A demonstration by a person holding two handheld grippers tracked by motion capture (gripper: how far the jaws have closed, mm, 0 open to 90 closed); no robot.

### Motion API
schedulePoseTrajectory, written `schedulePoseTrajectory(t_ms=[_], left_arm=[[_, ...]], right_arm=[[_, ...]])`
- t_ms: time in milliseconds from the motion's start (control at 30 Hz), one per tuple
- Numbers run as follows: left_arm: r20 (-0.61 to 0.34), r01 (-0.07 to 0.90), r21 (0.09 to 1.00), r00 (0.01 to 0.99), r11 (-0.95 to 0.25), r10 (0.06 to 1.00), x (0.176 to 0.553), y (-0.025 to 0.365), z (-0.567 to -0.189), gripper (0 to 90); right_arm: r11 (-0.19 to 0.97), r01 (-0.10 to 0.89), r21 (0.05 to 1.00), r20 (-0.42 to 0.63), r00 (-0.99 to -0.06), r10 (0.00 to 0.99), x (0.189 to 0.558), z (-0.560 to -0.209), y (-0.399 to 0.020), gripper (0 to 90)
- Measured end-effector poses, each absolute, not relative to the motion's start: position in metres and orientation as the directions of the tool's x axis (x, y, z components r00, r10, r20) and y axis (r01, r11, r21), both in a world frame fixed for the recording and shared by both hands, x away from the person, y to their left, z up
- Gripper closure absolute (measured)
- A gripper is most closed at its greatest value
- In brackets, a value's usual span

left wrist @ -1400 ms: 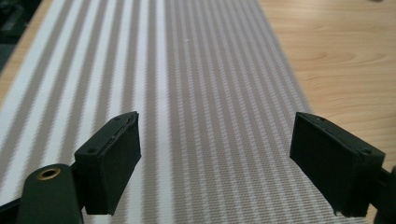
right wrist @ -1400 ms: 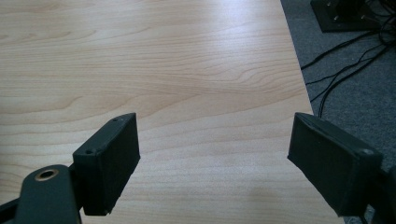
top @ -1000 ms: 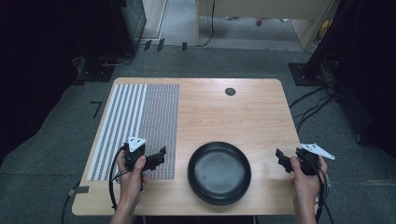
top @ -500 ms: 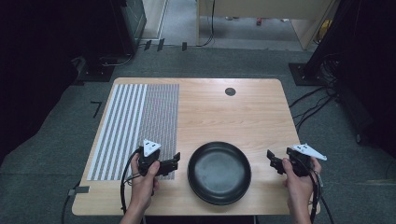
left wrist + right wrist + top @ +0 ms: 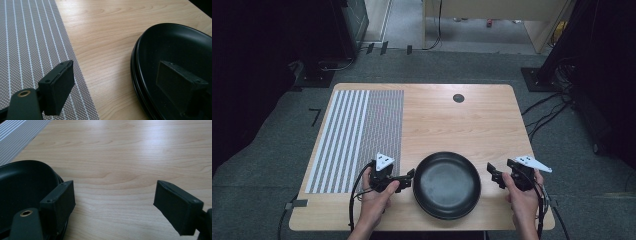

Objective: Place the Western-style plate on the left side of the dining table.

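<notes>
We see a black plate near the front edge of the wooden table, roughly mid-width; in the left gripper view its rim looks doubled, maybe two stacked plates, we can't tell for sure.

Left gripper, held in the left hand, sits right at the plate's left rim. Jaws wide apart, gripping nothing. In the left gripper view one jaw hangs over the striped mat edge, the other over the plate's inside, so the rim lies between the jaws. Touching or not, we can't tell.

Right gripper, in the right hand, is just beside the plate's right rim, apart from it in the high view. Jaws also wide open, nothing held. In the right gripper view one jaw sits over the plate edge, the other over bare table.

The striped mat covers the table's left part, coarse stripes left, fine pattern right. A small dark round hole sits near the far edge. Cables trail from both grippers.
</notes>
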State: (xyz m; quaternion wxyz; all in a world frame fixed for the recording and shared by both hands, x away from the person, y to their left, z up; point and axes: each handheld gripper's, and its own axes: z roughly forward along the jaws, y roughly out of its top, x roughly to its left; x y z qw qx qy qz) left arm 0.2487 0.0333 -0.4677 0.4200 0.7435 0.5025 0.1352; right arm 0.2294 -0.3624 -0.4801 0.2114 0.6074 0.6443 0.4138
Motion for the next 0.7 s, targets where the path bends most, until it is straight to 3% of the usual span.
schedulePoseTrajectory(t_ms=[167, 333, 500, 700], left_arm=[[-0.223, 0.63, 0.761, 0.475, -0.153, 0.851, 0.247, 0.031, -0.468, 15.1], [-0.224, 0.634, 0.755, 0.491, -0.169, 0.842, 0.246, 0.026, -0.47, 17.5], [-0.207, 0.645, 0.742, 0.481, -0.184, 0.852, 0.245, 0.023, -0.472, 35.5], [-0.248, 0.649, 0.74, 0.507, -0.176, 0.825, 0.244, 0.023, -0.472, 43.0]], right_arm=[[-0.082, 0.609, 0.789, 0.244, -0.188, 0.951, 0.231, -0.481, -0.353, 20.1], [-0.073, 0.603, 0.795, 0.235, -0.195, 0.952, 0.231, -0.481, -0.341, 30.1], [-0.055, 0.593, 0.803, 0.232, -0.227, 0.946, 0.229, -0.481, -0.332, 45.4], [-0.072, 0.633, 0.771, 0.283, -0.239, 0.929, 0.229, -0.484, -0.328, 56.1]])
